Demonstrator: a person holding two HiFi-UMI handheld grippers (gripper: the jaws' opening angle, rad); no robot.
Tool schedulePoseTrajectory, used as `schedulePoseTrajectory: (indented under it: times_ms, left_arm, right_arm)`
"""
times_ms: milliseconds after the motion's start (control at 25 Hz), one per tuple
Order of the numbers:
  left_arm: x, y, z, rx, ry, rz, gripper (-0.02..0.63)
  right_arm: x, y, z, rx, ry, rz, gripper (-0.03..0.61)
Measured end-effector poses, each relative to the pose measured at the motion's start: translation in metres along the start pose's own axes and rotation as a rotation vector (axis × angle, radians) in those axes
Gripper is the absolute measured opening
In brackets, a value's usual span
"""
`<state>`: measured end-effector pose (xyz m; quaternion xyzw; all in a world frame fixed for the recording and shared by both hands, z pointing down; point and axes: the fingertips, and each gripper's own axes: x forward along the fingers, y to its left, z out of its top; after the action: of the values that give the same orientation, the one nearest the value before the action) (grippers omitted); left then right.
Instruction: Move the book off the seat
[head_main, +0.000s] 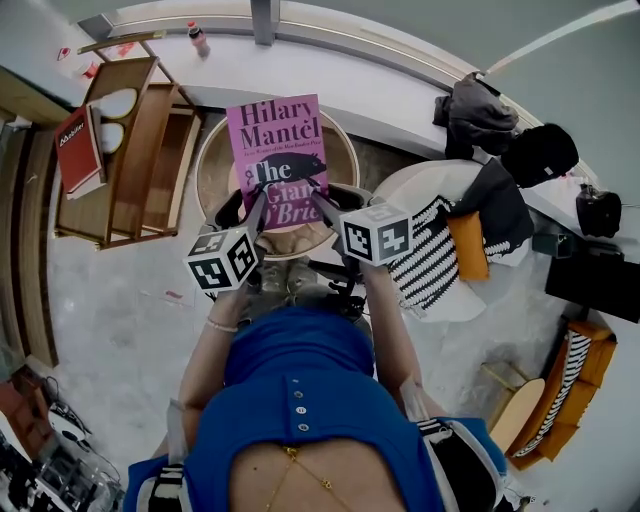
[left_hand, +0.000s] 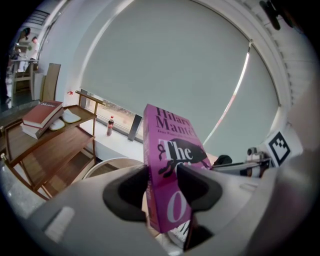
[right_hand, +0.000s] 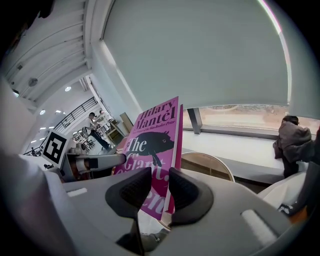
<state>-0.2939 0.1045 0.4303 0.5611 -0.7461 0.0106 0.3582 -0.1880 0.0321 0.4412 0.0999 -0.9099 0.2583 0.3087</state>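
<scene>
A pink paperback book (head_main: 277, 150) with a black pig on its cover is held up above a round wooden seat (head_main: 212, 150). My left gripper (head_main: 255, 207) is shut on the book's lower left edge, and my right gripper (head_main: 322, 207) is shut on its lower right edge. In the left gripper view the book (left_hand: 167, 150) stands upright between the dark pads of the left gripper (left_hand: 162, 186), with the seat's rim (left_hand: 107, 166) below. In the right gripper view the right gripper (right_hand: 160, 192) clamps the book (right_hand: 152, 142) by its edge, beside the seat (right_hand: 210, 165).
A wooden shelf rack (head_main: 135, 150) stands at the left with a red book (head_main: 78, 148) on it. A bottle (head_main: 198, 38) stands on the window ledge. At the right are a white chair (head_main: 420, 185) with a striped cushion (head_main: 430, 265) and dark bags (head_main: 480, 115).
</scene>
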Motion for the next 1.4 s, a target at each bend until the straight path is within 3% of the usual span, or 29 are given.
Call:
schedulePoseTrajectory:
  times_ms: [600, 1080, 1400]
  left_arm:
    - [0.095, 0.060, -0.082, -0.097, 0.165, 0.019, 0.176]
    - [0.195, 0.137, -0.184, -0.116, 0.336, 0.062, 0.173]
    - [0.254, 0.182, -0.242, -0.098, 0.437, 0.109, 0.169]
  right_arm:
    - [0.093, -0.064, -0.063, 0.031, 0.159, -0.035, 0.110]
    - [0.212, -0.134, -0.150, 0.022, 0.335, -0.049, 0.115]
    - [0.283, -0.175, -0.207, 0.095, 0.403, -0.069, 0.117]
